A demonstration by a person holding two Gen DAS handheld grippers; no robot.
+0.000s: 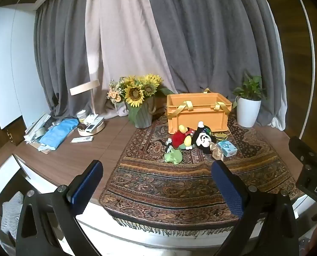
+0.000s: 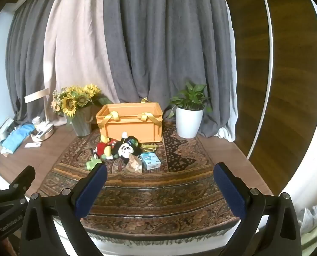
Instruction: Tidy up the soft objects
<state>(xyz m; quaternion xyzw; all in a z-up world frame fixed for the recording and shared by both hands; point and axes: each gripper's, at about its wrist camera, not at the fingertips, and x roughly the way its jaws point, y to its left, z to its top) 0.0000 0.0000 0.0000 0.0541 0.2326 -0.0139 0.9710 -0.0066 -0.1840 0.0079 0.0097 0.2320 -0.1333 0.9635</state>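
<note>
An orange crate point(image 1: 198, 115) point(image 2: 130, 123) with yellow strap handles stands at the back of a patterned cloth point(image 1: 179, 181) point(image 2: 158, 183). In front of it lies a pile of soft toys: a black-and-white mouse plush point(image 1: 203, 138) point(image 2: 125, 148), a red-and-yellow plush point(image 1: 180, 137) point(image 2: 104, 147) and a small green plush point(image 1: 173, 156) point(image 2: 92, 163). A light blue box point(image 1: 227, 148) point(image 2: 151, 160) and a crumpled brown packet point(image 1: 217, 151) point(image 2: 135, 163) lie beside them. My left gripper point(image 1: 156, 170) and right gripper point(image 2: 159, 172) are both open and empty, near the table's front edge, short of the toys.
A sunflower vase point(image 1: 140, 111) point(image 2: 80, 121) stands left of the crate, a white potted plant point(image 1: 248, 111) point(image 2: 188, 121) right of it. At the far left lie a blue cloth point(image 1: 56, 132), a round tray of remotes point(image 1: 92, 125) and a lamp point(image 1: 86, 87). Grey curtains hang behind.
</note>
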